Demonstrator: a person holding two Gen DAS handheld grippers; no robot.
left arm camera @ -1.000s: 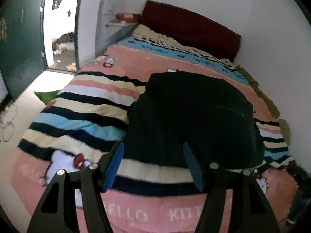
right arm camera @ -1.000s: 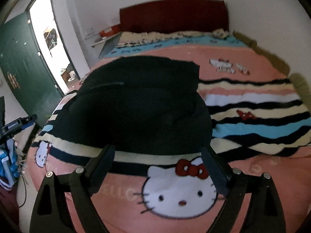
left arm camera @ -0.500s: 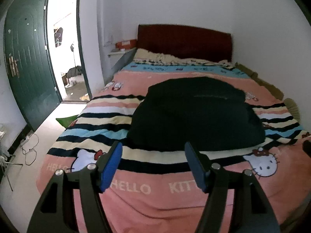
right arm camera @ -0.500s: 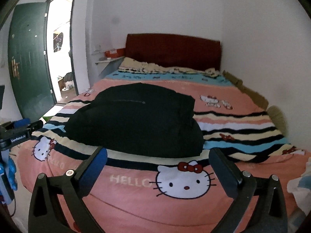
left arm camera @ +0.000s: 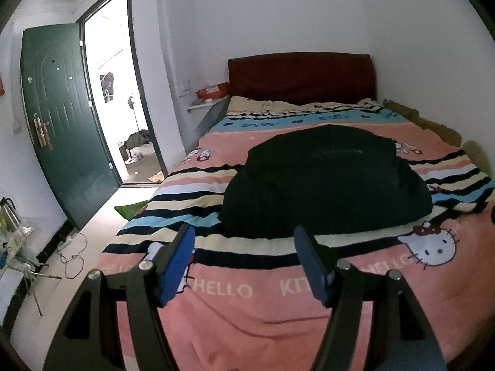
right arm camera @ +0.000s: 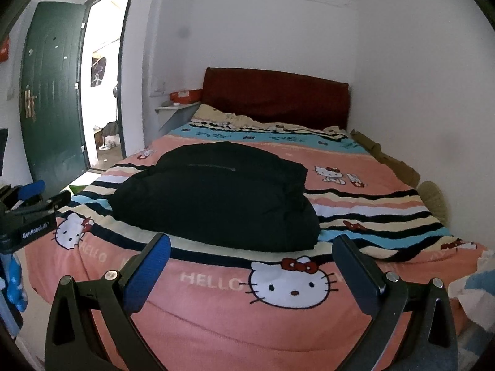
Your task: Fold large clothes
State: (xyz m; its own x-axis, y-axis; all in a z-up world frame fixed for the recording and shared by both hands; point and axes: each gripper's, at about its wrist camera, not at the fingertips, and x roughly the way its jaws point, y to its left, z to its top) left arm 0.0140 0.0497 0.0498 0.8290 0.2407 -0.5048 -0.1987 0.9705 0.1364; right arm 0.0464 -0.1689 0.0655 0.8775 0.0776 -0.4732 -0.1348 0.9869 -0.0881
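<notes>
Left gripper (left arm camera: 244,259): nearest me, at 6 o'clock in the left wrist view; jaws parted at a middling width, nothing between the blue pads, hanging over the foot of the bed.
Right gripper (right arm camera: 252,267): also at 6 o'clock in its own view; jaws spread very wide after just opening further, empty, apart from any cloth.
Blanket (right arm camera: 278,309): pink, with cat faces and lettering, striped bands beyond; it covers the bed under both grippers.
Black garment (right arm camera: 216,198): the task's thing, a bulky dark coat or jacket lying at about 12 o'clock from the left gripper and 11 o'clock from the right, mid-bed, well apart from both. It sits in a compact, rounded bundle with the edges tucked under.
Step in hand: by my reading the fold on this piece is done or nearly so, and both grippers stand clear of it.
Next move: either check and square the bundle, or reach for another garment; a pale heap (right arm camera: 473,290) shows at 4 o'clock in the right view, though I cannot tell what it is.
Headboard (left arm camera: 301,77): dark red, at the far wall.
Green door (left arm camera: 62,117): open, at 10 o'clock.
</notes>
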